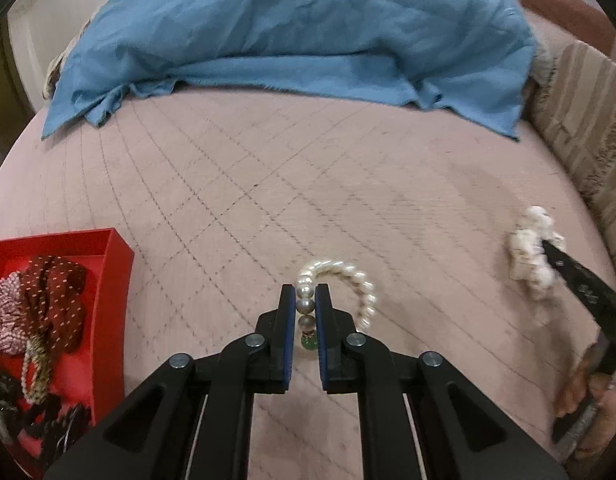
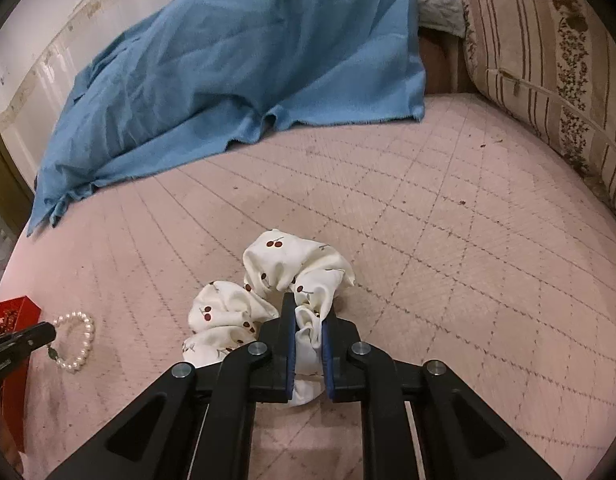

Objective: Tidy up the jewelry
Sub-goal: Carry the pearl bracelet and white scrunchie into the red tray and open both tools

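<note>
My left gripper [image 1: 305, 294] is shut on a white pearl bracelet [image 1: 348, 280] with a green bead, on the pink quilted bed. The bracelet also shows in the right wrist view [image 2: 77, 340], with the left gripper's tip [image 2: 35, 336] on it. My right gripper [image 2: 308, 312] is shut on a white scrunchie with cherry print [image 2: 275, 280]. In the left wrist view the scrunchie [image 1: 532, 248] is at the right, held by the right gripper [image 1: 548, 246]. A red box [image 1: 107, 272] at the left holds scrunchies and a beaded piece.
A crumpled blue cloth [image 1: 291, 32] covers the far part of the bed. A striped floral cushion [image 2: 548, 60] lies along the right side. The red box [image 2: 15, 316] sits at the bed's left edge. The pink quilt [image 1: 308, 184] stretches between them.
</note>
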Action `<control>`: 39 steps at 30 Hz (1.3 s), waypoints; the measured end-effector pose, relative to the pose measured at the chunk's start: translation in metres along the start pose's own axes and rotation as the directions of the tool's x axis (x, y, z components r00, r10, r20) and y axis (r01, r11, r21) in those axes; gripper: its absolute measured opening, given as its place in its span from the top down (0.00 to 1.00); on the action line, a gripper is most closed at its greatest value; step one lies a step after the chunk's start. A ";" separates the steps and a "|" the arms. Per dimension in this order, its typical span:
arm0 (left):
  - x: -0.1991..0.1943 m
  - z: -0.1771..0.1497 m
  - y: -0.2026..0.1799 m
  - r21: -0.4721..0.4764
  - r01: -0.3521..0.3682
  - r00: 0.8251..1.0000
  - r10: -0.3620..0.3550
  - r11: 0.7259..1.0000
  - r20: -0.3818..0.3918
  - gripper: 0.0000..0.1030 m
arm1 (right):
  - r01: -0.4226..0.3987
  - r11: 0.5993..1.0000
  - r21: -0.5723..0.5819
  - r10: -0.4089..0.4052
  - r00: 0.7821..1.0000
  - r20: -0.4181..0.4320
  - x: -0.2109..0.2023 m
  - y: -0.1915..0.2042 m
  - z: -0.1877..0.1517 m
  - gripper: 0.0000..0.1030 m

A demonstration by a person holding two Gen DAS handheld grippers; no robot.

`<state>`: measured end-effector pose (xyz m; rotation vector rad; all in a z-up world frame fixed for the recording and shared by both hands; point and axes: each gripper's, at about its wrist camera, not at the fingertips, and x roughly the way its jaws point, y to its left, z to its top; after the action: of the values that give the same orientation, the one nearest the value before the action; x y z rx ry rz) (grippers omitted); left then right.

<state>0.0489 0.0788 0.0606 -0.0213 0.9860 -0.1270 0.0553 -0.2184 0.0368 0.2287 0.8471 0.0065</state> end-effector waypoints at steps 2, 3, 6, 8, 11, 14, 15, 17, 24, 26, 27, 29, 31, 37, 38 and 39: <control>-0.015 -0.004 -0.005 0.005 0.024 1.000 -0.024 1.000 0.015 0.91 | 0.000 1.000 0.001 0.000 1.000 0.010 -0.005 0.003 -0.003 0.89; -0.021 -0.005 -0.007 0.007 0.033 0.999 -0.033 0.999 0.020 0.91 | -0.001 1.000 0.002 0.001 1.000 0.013 -0.008 0.005 -0.005 0.89; -0.045 -0.013 -0.011 0.006 0.069 0.997 -0.069 0.998 0.038 0.91 | 0.001 1.000 0.003 -0.001 1.000 0.020 -0.017 0.009 -0.012 0.89; -0.061 -0.019 -0.010 -0.004 0.100 0.994 -0.100 0.995 0.044 0.91 | 0.006 1.000 0.003 -0.006 1.000 0.024 -0.022 0.012 -0.016 0.89; -0.090 -0.030 -0.008 0.000 0.138 0.988 -0.138 0.990 0.064 0.91 | 0.014 1.000 0.002 -0.014 0.999 0.029 -0.032 0.018 -0.024 0.89; -0.115 -0.041 -0.005 0.039 0.135 0.986 -0.138 0.990 0.094 0.91 | 0.004 1.000 0.018 -0.004 1.000 0.027 -0.046 0.022 -0.039 0.89; -0.124 -0.046 -0.003 0.051 0.128 0.985 -0.133 0.990 0.109 0.91 | 0.000 1.000 0.022 0.000 1.000 0.024 -0.050 0.023 -0.044 0.89; -0.141 -0.056 0.001 0.073 0.108 0.984 -0.117 0.991 0.138 0.91 | -0.004 1.000 0.021 0.004 1.000 0.020 -0.061 0.028 -0.056 0.89; -0.180 -0.076 0.019 0.089 0.064 0.977 -0.081 0.994 0.198 0.91 | -0.048 0.999 0.003 0.048 0.999 0.005 -0.098 0.056 -0.090 0.89; -0.188 -0.080 0.026 0.077 0.066 0.975 -0.081 0.995 0.208 0.91 | -0.066 0.998 -0.013 0.066 0.998 0.006 -0.110 0.068 -0.097 0.89; -0.193 -0.082 0.031 0.068 0.068 0.974 -0.081 0.995 0.213 0.91 | -0.076 0.997 -0.022 0.076 0.997 0.007 -0.116 0.074 -0.099 0.89; -0.200 -0.085 0.039 0.051 0.070 0.971 -0.080 0.996 0.227 0.91 | -0.097 0.994 -0.043 0.097 0.995 0.013 -0.126 0.086 -0.101 0.89; -0.207 -0.087 0.048 0.033 0.064 0.967 -0.070 0.997 0.245 0.91 | -0.117 0.990 -0.072 0.119 0.993 0.022 -0.138 0.100 -0.102 0.89; -0.219 -0.091 0.074 -0.021 0.052 0.964 -0.045 0.998 0.260 0.91 | -0.170 0.972 -0.162 0.179 0.983 0.037 -0.167 0.141 -0.099 0.89; -0.220 -0.092 0.079 -0.033 0.051 0.965 -0.040 0.998 0.260 0.91 | -0.178 0.968 -0.179 0.187 0.982 0.037 -0.171 0.149 -0.099 0.89; -0.221 -0.093 0.085 -0.044 0.050 0.965 -0.037 0.998 0.261 0.91 | -0.183 0.964 -0.191 0.193 0.980 0.039 -0.175 0.154 -0.099 0.89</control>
<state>-0.1411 0.1924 0.1867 -0.1039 0.7255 -0.1356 -0.1212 -0.0650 0.1344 0.1310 0.7601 0.2559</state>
